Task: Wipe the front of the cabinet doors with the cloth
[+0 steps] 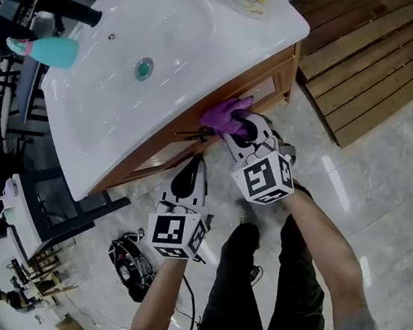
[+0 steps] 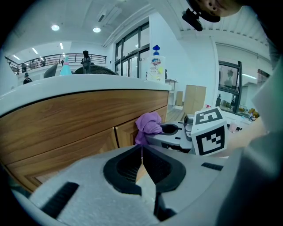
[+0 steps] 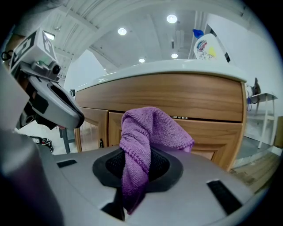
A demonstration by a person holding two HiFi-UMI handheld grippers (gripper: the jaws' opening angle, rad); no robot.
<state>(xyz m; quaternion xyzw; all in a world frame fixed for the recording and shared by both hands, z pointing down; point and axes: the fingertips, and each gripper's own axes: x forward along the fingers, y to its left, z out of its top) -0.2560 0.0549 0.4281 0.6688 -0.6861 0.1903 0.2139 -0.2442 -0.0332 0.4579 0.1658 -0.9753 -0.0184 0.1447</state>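
A purple cloth point(image 1: 226, 115) point(image 3: 146, 141) point(image 2: 148, 125) is bunched against the wooden cabinet doors point(image 1: 234, 100) point(image 3: 194, 132) point(image 2: 66, 141) under the white sink counter. My right gripper point(image 1: 236, 126) point(image 3: 138, 165) is shut on the cloth, which bulges out above its jaws close to the right-hand door. My left gripper point(image 1: 188, 175) point(image 2: 142, 162) hangs lower left of it, a short way off the doors, jaws pressed together with nothing between them.
White basin point(image 1: 154, 48) with a teal drain tops the cabinet; a teal bottle point(image 1: 48, 50) and a spray bottle point(image 3: 207, 46) stand on it. Wooden slat decking point(image 1: 379, 55) lies right. A dark bundle with cables point(image 1: 132, 260) lies on the tiled floor.
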